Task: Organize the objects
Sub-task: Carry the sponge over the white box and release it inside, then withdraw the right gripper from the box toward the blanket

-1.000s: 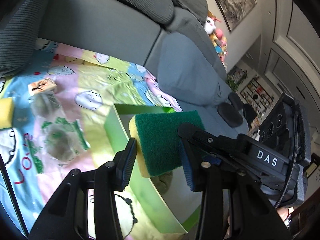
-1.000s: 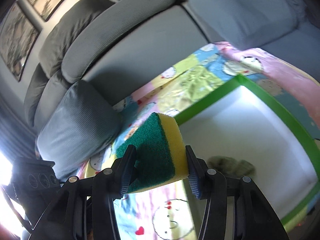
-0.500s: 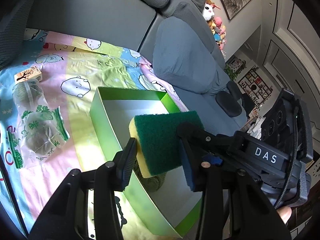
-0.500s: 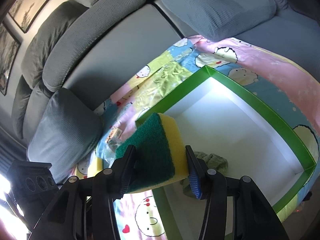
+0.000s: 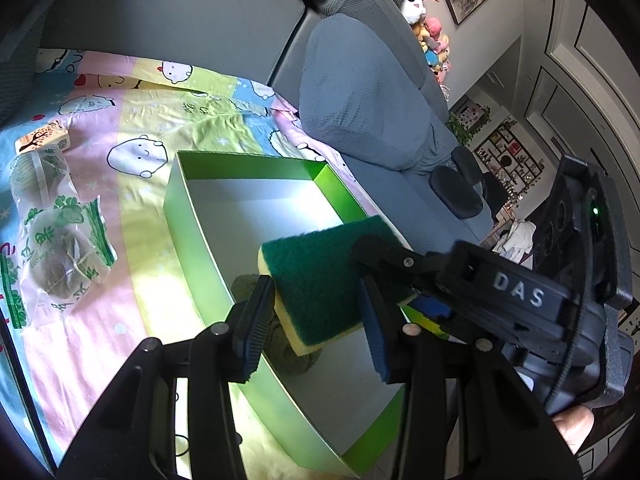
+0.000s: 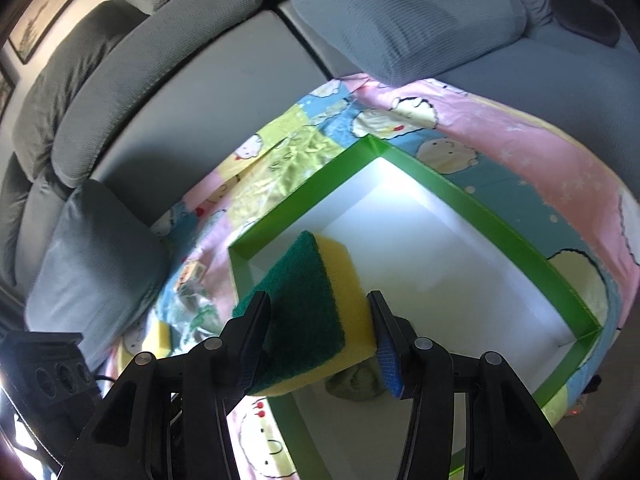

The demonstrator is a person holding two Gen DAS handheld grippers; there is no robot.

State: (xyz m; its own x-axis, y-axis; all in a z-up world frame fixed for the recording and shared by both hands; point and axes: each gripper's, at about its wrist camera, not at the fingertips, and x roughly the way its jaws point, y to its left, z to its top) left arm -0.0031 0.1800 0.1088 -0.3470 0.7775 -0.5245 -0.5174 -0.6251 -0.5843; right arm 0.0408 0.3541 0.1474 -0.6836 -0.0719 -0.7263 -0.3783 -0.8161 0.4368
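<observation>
The sponge (image 5: 320, 272), dark green scouring face over yellow foam, hangs in the air over the near end of the green box (image 5: 188, 232), clear of its white floor. The right gripper (image 6: 318, 300) has its jaws pinching it, the left pad against the green face and the blue right pad against the yellow foam, with much of the sponge reaching past the fingertips. The left gripper (image 5: 314, 292) frames the same sponge between its 2 fingers; its jaws stand apart by about the sponge's width, but I cannot tell whether they press on it. In the box, directly under the sponge, lies a grey-green bundle (image 6: 352, 386), partly hidden. The box sits open on a cartoon-print blanket (image 5: 120, 128) spread over a grey sofa (image 5: 180, 8). On the blanket, well apart from the box, lie clear packets (image 5: 60, 256) with green print, a small carton (image 5: 42, 140) beside them, and a second yellow sponge (image 6: 162, 336).
</observation>
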